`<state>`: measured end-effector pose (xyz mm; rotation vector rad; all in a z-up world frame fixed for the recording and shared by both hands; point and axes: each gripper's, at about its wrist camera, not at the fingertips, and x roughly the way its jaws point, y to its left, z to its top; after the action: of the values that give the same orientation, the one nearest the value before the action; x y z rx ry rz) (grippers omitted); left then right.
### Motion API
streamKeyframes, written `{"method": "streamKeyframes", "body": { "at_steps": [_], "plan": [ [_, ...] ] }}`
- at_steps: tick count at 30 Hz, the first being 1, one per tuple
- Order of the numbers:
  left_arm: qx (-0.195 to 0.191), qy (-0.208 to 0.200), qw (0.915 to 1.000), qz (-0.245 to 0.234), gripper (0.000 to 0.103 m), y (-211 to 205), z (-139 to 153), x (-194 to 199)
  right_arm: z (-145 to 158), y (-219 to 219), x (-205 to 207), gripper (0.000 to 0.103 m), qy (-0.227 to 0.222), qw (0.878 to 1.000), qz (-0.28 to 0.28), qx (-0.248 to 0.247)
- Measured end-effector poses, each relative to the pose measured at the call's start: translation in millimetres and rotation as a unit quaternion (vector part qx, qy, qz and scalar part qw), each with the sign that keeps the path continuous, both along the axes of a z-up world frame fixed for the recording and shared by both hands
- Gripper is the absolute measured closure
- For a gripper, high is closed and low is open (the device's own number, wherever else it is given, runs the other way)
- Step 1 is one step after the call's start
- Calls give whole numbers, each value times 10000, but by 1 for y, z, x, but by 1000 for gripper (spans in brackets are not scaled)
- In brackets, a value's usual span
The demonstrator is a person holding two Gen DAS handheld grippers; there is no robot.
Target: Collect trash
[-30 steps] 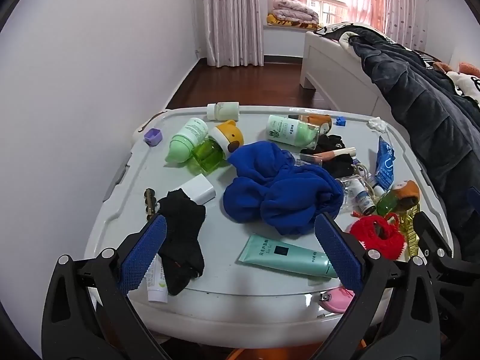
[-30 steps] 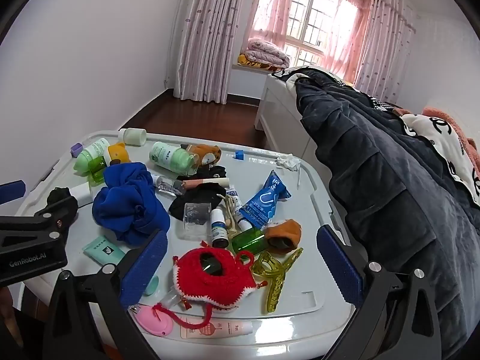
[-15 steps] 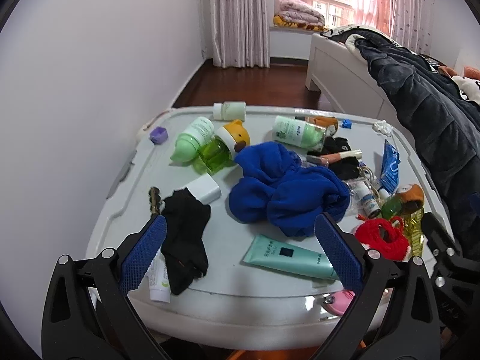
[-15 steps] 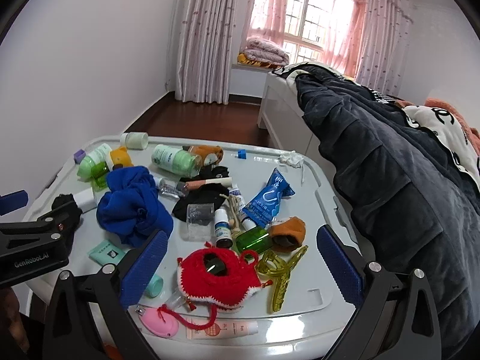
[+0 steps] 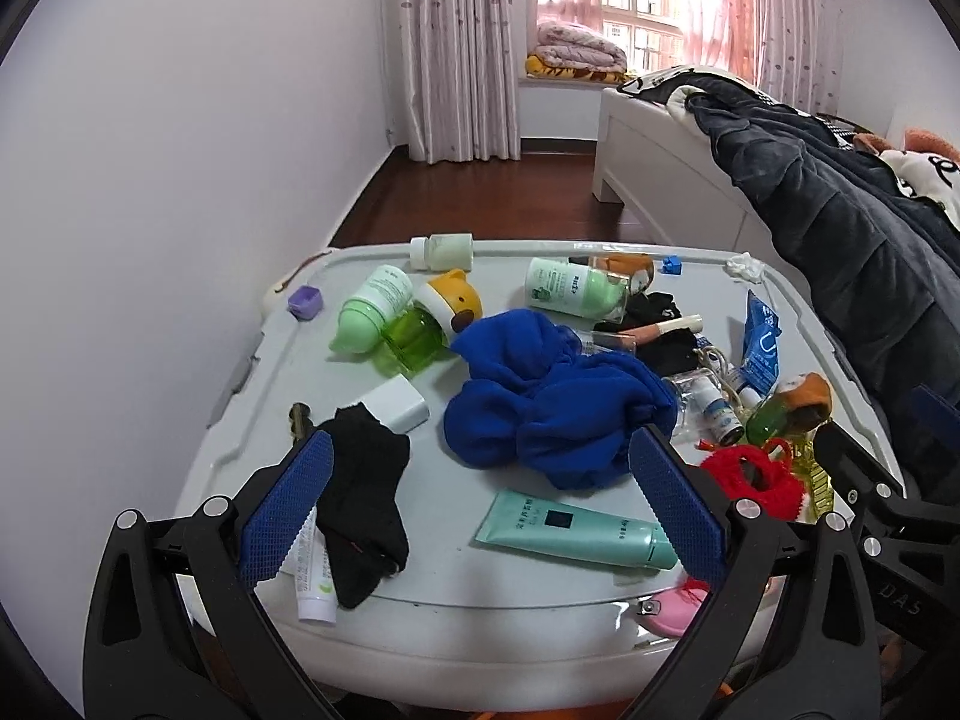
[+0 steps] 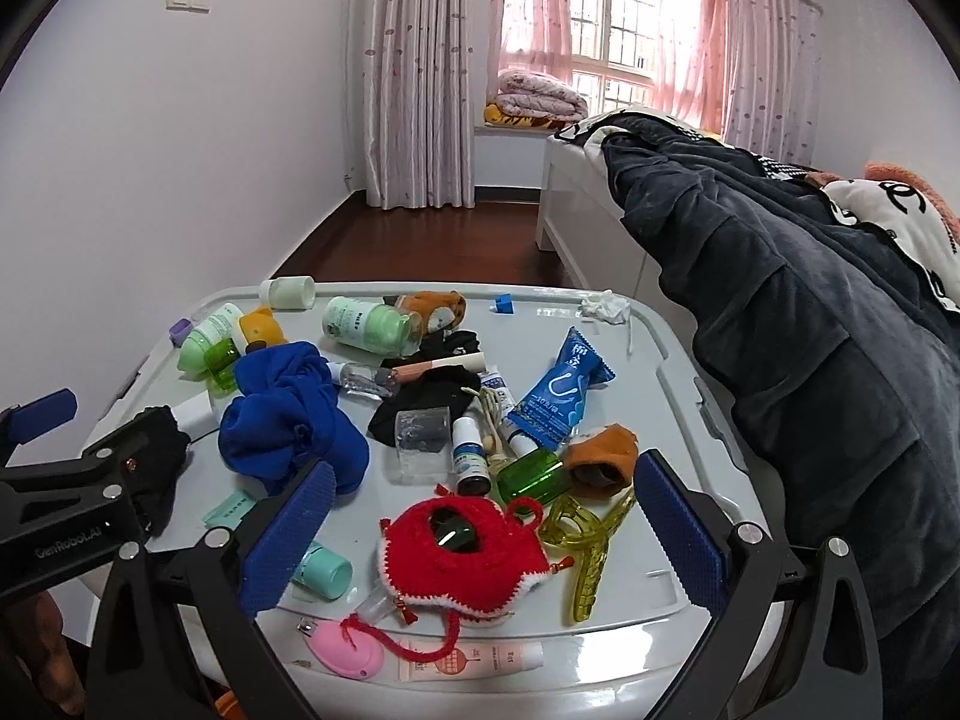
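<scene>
A grey plastic lid point(image 5: 264, 384) point(image 6: 666, 354) serves as a table covered in clutter. A crumpled white tissue point(image 6: 605, 305) point(image 5: 744, 267) lies at its far right corner. A blue snack wrapper point(image 6: 561, 390) point(image 5: 762, 348) lies right of centre. A clear plastic piece point(image 6: 423, 432) lies mid-table. My left gripper point(image 5: 477, 516) is open and empty, held above the near edge, over a teal tube point(image 5: 576, 528). My right gripper point(image 6: 480, 540) is open and empty, above a red knitted pouch point(image 6: 462, 546).
A blue cloth point(image 5: 552, 402), black socks point(image 5: 360, 498), green bottles point(image 5: 372, 306), a yellow hair claw point(image 6: 588, 540), a pink item point(image 6: 348, 651) and small tubes fill the lid. A white wall is on the left, a bed with dark bedding point(image 6: 810, 312) on the right.
Both grippers have tilted up and drawn back slightly, so the lid sits lower in both views. Nothing on the lid has moved. Both grippers stay open.
</scene>
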<state>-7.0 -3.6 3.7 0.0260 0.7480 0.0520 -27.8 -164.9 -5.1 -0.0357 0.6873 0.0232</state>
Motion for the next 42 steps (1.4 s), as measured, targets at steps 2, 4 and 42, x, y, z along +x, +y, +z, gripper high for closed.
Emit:
{"method": "streamKeyframes", "body": {
  "at_steps": [2, 4, 42],
  "plan": [
    [29, 15, 10000, -36, 6, -1, 0, 0, 0, 0, 0, 4, -2, 10000, 33, -12],
    [14, 38, 10000, -64, 6, -2, -1, 0, 1, 2, -1, 4, -16, 10000, 59, -68],
    [-22, 113, 9999, -85, 6, -3, -6, 1, -1, 1, -1, 4, -6, 9997, 134, -184]
  ]
}}
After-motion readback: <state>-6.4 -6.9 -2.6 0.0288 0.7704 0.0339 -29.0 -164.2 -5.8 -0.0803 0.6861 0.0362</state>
